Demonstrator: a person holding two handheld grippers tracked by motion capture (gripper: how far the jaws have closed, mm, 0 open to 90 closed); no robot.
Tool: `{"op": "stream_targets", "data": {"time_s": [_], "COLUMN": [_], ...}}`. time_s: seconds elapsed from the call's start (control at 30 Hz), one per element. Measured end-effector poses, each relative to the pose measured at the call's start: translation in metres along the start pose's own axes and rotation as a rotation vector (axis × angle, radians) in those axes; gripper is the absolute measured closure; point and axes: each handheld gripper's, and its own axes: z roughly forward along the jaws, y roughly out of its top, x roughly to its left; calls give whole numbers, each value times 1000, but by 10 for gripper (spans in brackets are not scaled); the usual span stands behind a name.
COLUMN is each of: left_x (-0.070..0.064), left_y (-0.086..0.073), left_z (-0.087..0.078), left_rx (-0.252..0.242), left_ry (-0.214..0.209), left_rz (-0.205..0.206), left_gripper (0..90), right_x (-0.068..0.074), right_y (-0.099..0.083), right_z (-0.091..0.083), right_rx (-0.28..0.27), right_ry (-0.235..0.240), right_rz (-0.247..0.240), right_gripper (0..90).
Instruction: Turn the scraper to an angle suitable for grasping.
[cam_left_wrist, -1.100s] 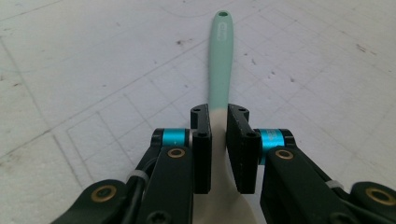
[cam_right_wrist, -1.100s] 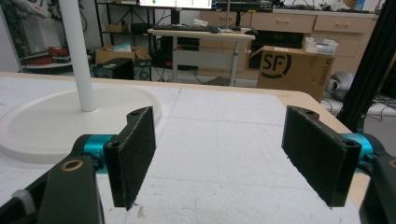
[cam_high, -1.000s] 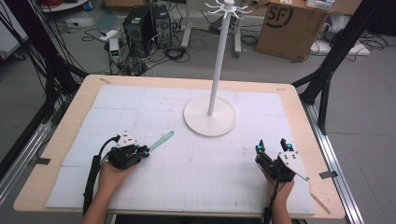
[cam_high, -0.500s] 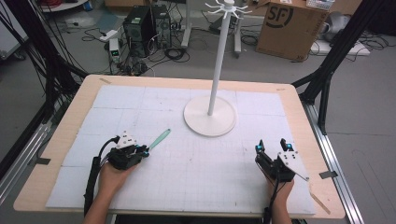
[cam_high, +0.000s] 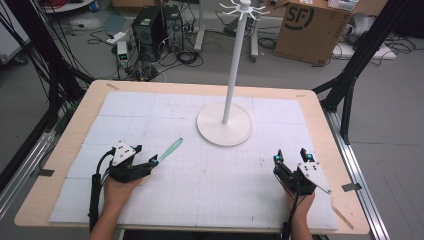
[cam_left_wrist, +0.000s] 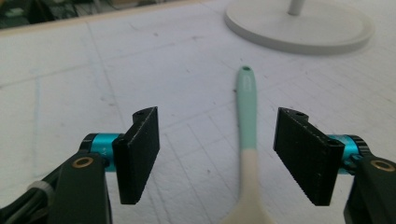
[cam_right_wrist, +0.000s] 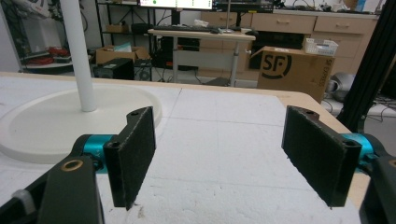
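Left hand-held gripper (cam_left_wrist: 212, 154) jaws wide apart, straddling the spoon (cam_left_wrist: 247, 140), which lies flat on the worktop (cam_high: 210, 190), mint handle pointing toward the white stand (cam_high: 225, 131); no grasp yet, lift still to do; right hand-held gripper (cam_high: 292, 162) open, idle near the front right edge.
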Motion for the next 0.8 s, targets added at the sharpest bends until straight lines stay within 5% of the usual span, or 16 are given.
{"op": "stream_targets", "data": {"time_s": [0.27,0.47,0.63,0.7,0.8], "left_x": [7,17,22,23,24], "left_y": [-1,-6,-9,-10,-14], "left_z": [-10,-26,-28,-30,-38], "left_rx": [-81,-249,-236,-243,-319], "left_ry": [101,245,314,312,293], "left_rz": [-38,-79,-73,-78,-101], "left_gripper": [282,287,276,274,273], "right_x": [0,-1,-1,-2,-3], "right_y": [0,0,0,0,0], "right_z": [0,0,-1,-2,-3], "right_rx": [-5,-7,-14,-19,-24], "right_ry": [-3,-7,-20,-26,-29], "right_rz": [4,1,5,14,26], "right_gripper": [250,250,249,249,243]}}
